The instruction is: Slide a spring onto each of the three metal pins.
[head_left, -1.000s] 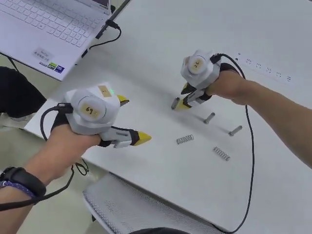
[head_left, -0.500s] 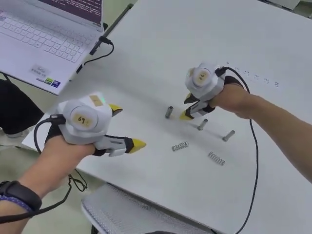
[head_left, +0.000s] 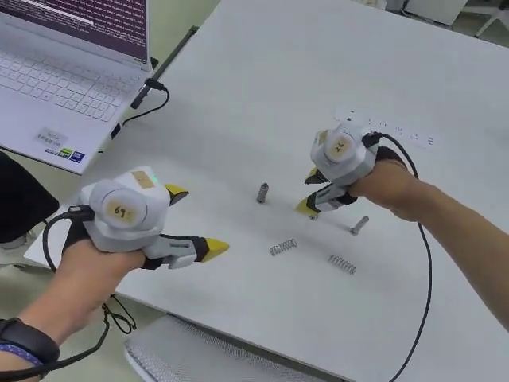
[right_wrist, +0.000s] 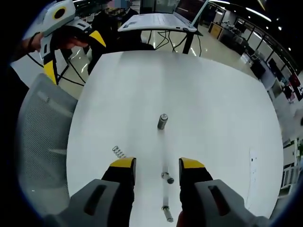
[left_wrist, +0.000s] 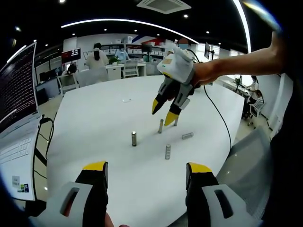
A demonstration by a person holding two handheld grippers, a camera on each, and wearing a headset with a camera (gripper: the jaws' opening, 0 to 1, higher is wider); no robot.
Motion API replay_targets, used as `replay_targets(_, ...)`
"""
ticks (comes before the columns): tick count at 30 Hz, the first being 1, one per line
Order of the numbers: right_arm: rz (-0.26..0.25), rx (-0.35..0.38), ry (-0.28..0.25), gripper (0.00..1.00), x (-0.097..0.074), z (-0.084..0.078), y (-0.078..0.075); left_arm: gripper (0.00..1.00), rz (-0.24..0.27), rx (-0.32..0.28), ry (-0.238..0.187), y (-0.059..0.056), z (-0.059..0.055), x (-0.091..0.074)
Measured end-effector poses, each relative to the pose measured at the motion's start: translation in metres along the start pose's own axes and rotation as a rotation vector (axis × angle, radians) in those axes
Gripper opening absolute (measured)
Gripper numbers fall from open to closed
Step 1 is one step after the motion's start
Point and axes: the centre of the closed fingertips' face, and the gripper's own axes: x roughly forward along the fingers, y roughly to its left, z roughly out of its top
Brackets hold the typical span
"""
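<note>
Three short metal pins stand in a row on the white table. The left pin looks ribbed, as if a spring sits on it. My right gripper is open and hovers right at the middle pin, which shows between its jaws. The right pin stands bare. Two loose springs lie nearer me, one and another. My left gripper is open and holds nothing, well left of the pins.
An open laptop with a plugged cable sits at the far left. A white power strip lies behind the right gripper. A mesh chair stands below the table's near edge.
My right gripper has gone from the left pin to the middle pin, leaving the left pin standing alone. The left gripper has kept its place; the head camera has shifted.
</note>
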Motion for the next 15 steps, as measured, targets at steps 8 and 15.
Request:
replay_targets(8, -0.027, 0.061, -0.015, 0.38, -0.007, -0.022, 0.008, 0.63, -0.004, 0.015, -0.005, 0.002, 0.006, 0.003)
replay_targets(15, -0.077, 0.170, -0.102, 0.40, -0.022, -0.028, 0.008, 0.63, -0.005, 0.028, -0.006, 0.004, 0.012, 0.003)
